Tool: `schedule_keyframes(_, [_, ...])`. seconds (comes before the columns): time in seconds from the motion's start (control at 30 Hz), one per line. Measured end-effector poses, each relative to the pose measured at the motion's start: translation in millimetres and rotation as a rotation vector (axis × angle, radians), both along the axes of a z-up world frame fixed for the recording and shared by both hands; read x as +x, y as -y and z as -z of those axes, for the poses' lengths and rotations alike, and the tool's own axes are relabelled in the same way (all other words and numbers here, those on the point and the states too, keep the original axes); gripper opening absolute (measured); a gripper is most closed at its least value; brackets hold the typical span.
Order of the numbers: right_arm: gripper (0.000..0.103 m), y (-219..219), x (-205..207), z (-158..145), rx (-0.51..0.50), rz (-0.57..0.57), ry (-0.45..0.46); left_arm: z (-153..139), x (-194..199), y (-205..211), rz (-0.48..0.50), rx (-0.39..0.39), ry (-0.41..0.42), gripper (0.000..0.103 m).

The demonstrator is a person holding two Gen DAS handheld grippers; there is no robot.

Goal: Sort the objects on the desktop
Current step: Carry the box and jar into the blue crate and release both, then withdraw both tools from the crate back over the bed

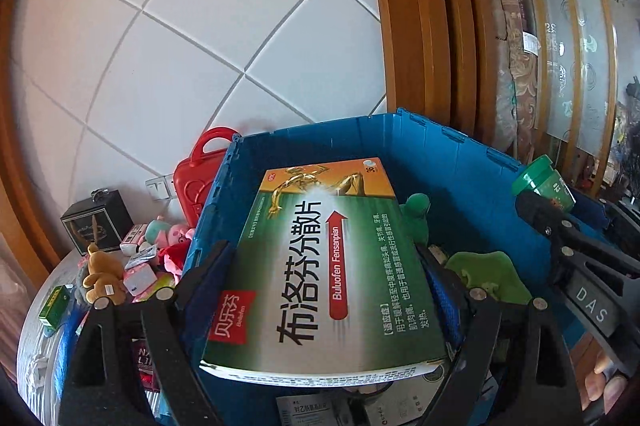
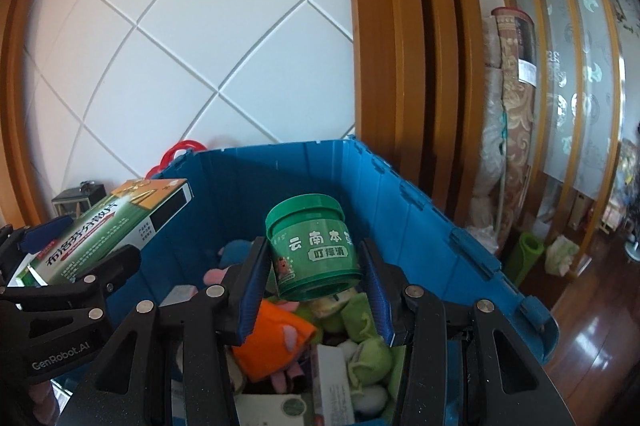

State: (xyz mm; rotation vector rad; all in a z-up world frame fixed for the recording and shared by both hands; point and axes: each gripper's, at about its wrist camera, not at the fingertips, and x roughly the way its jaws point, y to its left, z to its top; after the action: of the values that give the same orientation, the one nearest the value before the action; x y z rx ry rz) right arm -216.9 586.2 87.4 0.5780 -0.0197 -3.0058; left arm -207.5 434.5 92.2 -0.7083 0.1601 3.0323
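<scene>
My left gripper (image 1: 324, 254) is shut on a green and orange medicine box (image 1: 324, 274), held flat over the open blue crate (image 1: 452, 162). That box (image 2: 100, 226) also shows at the left of the right wrist view. My right gripper (image 2: 316, 258) is shut on a green round jar (image 2: 314, 246) with a ribbed lid, tilted above the crate (image 2: 420, 210). The jar (image 1: 544, 182) and the right gripper (image 1: 560, 222) appear at the right of the left wrist view. Inside the crate lie plush toys (image 2: 360, 342), an orange toy (image 2: 276, 338) and small boxes (image 2: 332, 386).
A red case (image 1: 196, 182) stands behind the crate's left wall. Left of the crate, the table holds a black box (image 1: 96, 226), a brown plush toy (image 1: 102, 274), pink toys (image 1: 172, 238) and a small green box (image 1: 54, 306). A white tiled wall is behind; wooden frames and rolled rugs (image 2: 512, 114) stand right.
</scene>
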Motion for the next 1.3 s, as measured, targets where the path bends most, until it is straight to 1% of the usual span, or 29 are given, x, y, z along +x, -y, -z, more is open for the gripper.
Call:
schedule_keyframes(0.13, [0.045,-8,-8,-2,0.003,0.004,-0.003,-2,-2,-3,-0.011,-0.006,-0.010,0.088])
schedule_keyframes(0.3, [0.045,-10,-16,-1,0.014,0.009,0.014,-3,-3,-1,-0.027,-0.006,-0.017,0.089])
schedule_keyframes(0.37, [0.050,-12,-16,-1,0.022,0.019,0.019,-3,-3,0,-0.028,0.000,-0.013,0.089])
schedule_keyframes(0.4, [0.060,-13,-16,-1,0.025,0.023,0.018,-3,-2,0,-0.027,0.002,-0.012,0.089])
schedule_keyframes(0.43, [0.073,-13,-14,-2,0.026,0.026,0.014,-3,-1,1,-0.028,0.004,-0.012,0.089])
schedule_keyframes(0.47, [0.079,-14,-12,-3,0.027,0.028,0.007,-3,0,2,-0.030,0.008,-0.012,0.089])
schedule_keyframes(0.5, [0.089,-14,-10,-4,0.028,0.031,0.000,-4,2,3,-0.028,0.013,-0.013,0.089])
schedule_keyframes(0.53, [0.095,-14,-6,-6,0.030,0.031,-0.011,-4,3,5,-0.027,0.018,-0.014,0.089])
schedule_keyframes(0.6, [0.103,-14,-1,-9,0.026,0.030,-0.024,-6,8,9,-0.033,0.028,-0.018,0.089])
schedule_keyframes(0.77, [0.103,-11,14,-16,0.028,0.030,-0.039,-13,28,23,-0.048,0.049,-0.055,0.089])
schedule_keyframes(0.97, [0.103,8,36,-18,0.047,0.005,-0.053,-20,59,46,-0.072,0.081,-0.097,0.090])
schedule_keyframes(1.1, [0.103,25,47,-17,0.053,-0.040,-0.060,-20,79,65,-0.091,0.105,-0.126,0.090])
schedule_keyframes(1.3, [0.103,58,59,-14,0.063,-0.109,-0.063,-18,98,97,-0.141,0.113,-0.148,0.090])
